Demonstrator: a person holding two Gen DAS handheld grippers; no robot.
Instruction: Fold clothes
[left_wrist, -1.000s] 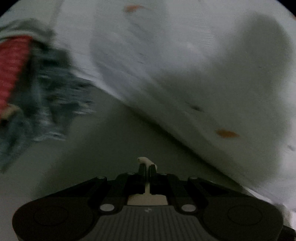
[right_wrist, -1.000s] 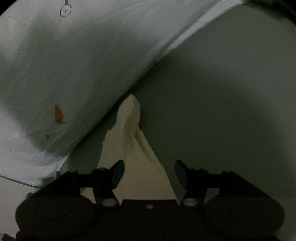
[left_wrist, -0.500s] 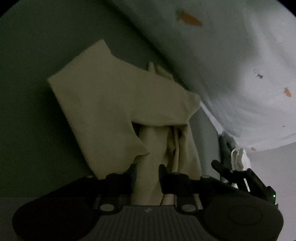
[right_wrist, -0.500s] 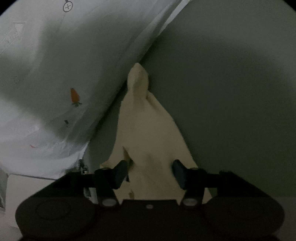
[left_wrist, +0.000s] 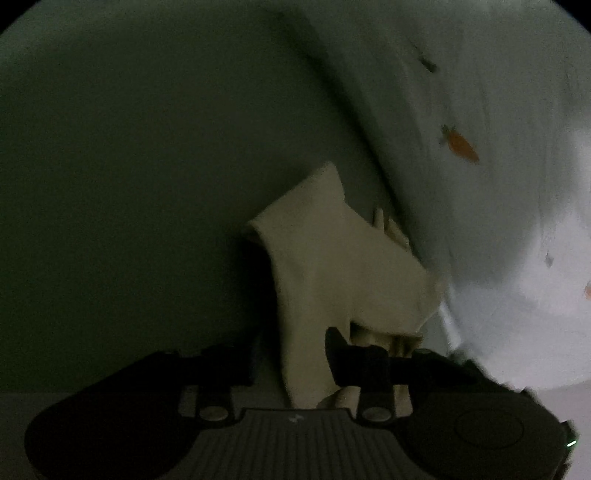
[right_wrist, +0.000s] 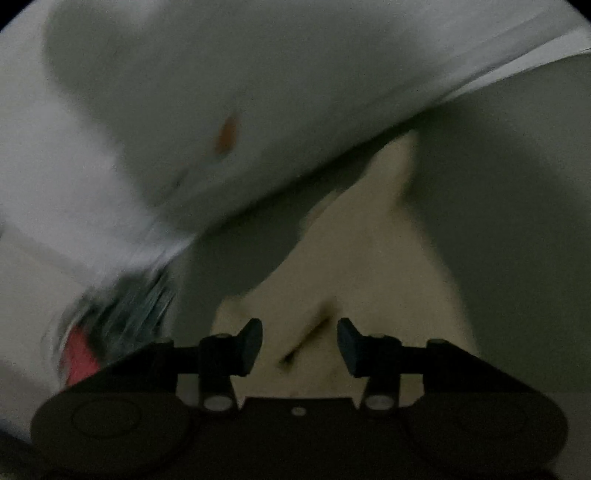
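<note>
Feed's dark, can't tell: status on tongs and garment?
Left tongs open, straddling cream garment. Right tongs open over same cloth, not gripping. White carrot-print sheet crowds garment's edge; right view blurred.

Prob. a home bedroom: white carrot-print bedsheet (left_wrist: 480, 122) fills upper right of left view, dim grey-green surface (left_wrist: 147, 166) at left.

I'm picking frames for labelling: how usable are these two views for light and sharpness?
Left wrist: dim, greenish, but the cream garment and carrot-print sheet have fairly clear edges. Right wrist: equally dim, with motion blur smearing the sheet and the red-and-grey cloth.
</note>
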